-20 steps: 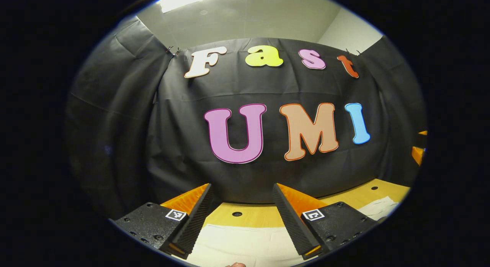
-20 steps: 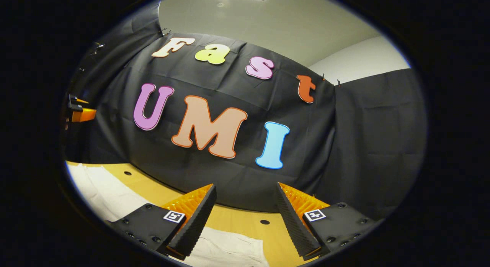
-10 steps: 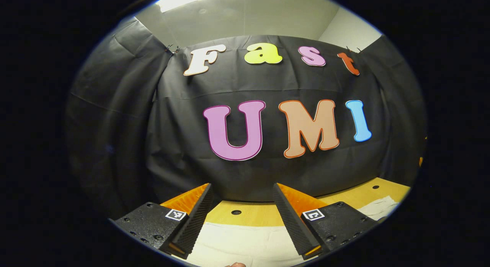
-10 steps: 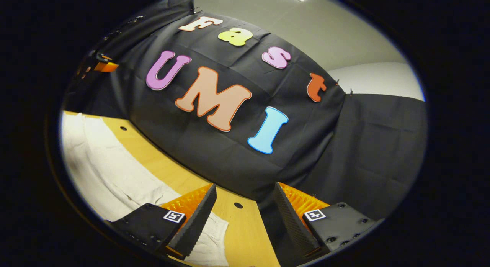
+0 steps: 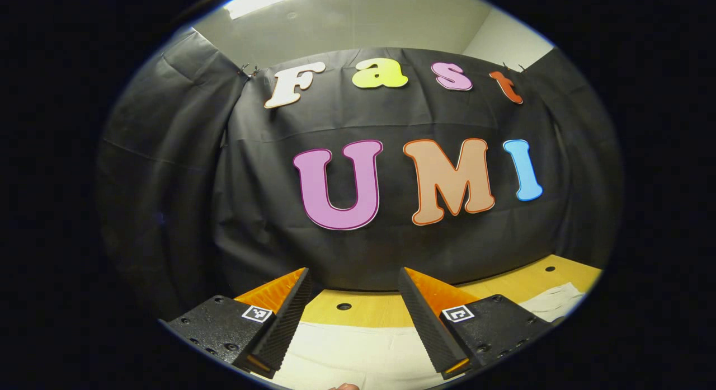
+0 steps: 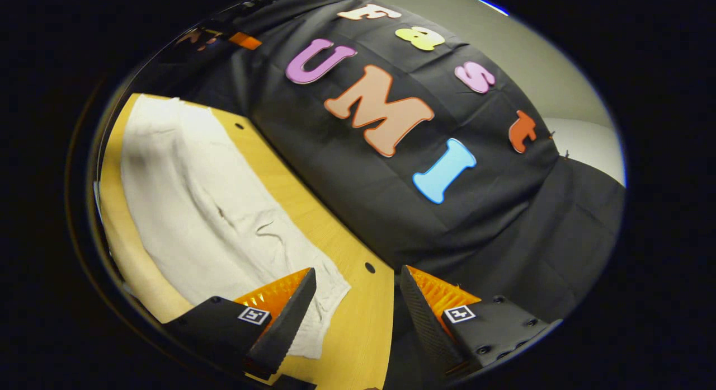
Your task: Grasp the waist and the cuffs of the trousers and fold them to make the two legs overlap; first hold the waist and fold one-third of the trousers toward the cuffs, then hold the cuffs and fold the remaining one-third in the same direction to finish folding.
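Off-white trousers (image 6: 207, 211) lie flat along the wooden table (image 6: 347, 323) in the right gripper view, one end reaching under that gripper's left finger. My right gripper (image 6: 355, 317) hangs open above that end, tilted, with nothing between its fingers. In the left gripper view the trousers (image 5: 358, 353) spread pale just below my left gripper (image 5: 352, 317), which is open and empty above the cloth. A further piece of the trousers (image 5: 554, 300) lies at the right edge of that view.
The wooden table (image 5: 369, 314) has small round holes (image 5: 343, 306) and meets the black cloth wall close behind. A fingertip (image 5: 344, 386) peeks in at the bottom of the left gripper view. An orange-and-dark object (image 6: 240, 40) sits far off, top left, in the right gripper view.
The right gripper has rolled and tipped down toward the table, bringing the whole length of the trousers into its view. The left gripper has barely shifted. Both stay open.
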A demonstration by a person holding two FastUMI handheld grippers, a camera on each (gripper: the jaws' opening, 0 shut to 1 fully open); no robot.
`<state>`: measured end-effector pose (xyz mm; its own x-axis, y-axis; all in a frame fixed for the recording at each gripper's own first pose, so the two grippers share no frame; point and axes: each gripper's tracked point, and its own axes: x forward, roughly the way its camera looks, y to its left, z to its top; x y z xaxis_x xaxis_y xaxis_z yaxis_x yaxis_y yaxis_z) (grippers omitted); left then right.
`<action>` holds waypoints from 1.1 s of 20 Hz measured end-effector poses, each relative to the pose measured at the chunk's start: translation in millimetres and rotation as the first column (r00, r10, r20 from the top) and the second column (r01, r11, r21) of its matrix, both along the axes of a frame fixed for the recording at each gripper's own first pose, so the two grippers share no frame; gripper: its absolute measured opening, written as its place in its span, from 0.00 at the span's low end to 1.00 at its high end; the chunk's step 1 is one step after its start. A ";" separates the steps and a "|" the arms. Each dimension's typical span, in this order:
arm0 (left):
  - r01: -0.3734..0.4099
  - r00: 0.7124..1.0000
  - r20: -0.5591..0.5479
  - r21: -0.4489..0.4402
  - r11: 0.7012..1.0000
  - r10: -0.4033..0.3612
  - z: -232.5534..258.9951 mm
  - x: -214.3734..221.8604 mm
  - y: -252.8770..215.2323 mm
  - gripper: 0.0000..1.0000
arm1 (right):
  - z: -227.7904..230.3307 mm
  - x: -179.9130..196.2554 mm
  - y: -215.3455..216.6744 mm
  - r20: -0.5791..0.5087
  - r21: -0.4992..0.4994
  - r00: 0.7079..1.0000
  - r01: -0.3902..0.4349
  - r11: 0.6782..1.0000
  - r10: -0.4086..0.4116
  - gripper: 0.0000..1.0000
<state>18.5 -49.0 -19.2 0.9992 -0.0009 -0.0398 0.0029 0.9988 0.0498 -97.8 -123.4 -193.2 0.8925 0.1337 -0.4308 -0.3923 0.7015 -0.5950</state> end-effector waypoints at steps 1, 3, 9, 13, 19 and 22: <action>-0.001 1.000 -0.003 0.000 1.000 0.001 -1.3 0.0 -0.6 0.94 | -11.4 -7.6 0.3 -0.027 -0.030 0.999 -0.031 0.999 0.031 0.97; -0.003 1.000 -0.010 -0.002 1.000 0.003 -5.0 -0.5 -1.1 0.94 | -28.9 -19.4 2.1 -0.077 -0.075 0.994 -0.086 0.993 0.080 0.97; -0.013 1.000 -0.024 0.001 1.000 0.013 -11.8 -2.5 2.4 0.93 | -69.7 -48.2 4.0 -0.196 -0.165 0.963 -0.218 0.962 0.185 0.97; -0.024 0.999 -0.033 0.020 1.000 0.025 -16.3 -4.2 10.6 0.94 | -92.0 -57.3 -1.7 -0.269 -0.191 0.940 -0.264 0.945 0.209 0.98; -0.048 0.998 -0.037 0.043 0.998 0.049 -18.0 -7.5 23.8 0.93 | -127.8 -80.6 2.2 -0.383 -0.209 0.884 -0.366 0.907 0.268 0.98; -0.062 0.997 -0.037 0.053 0.997 0.064 -18.7 -9.6 29.7 0.93 | -143.4 -86.4 1.2 -0.427 -0.217 0.861 -0.393 0.893 0.275 0.98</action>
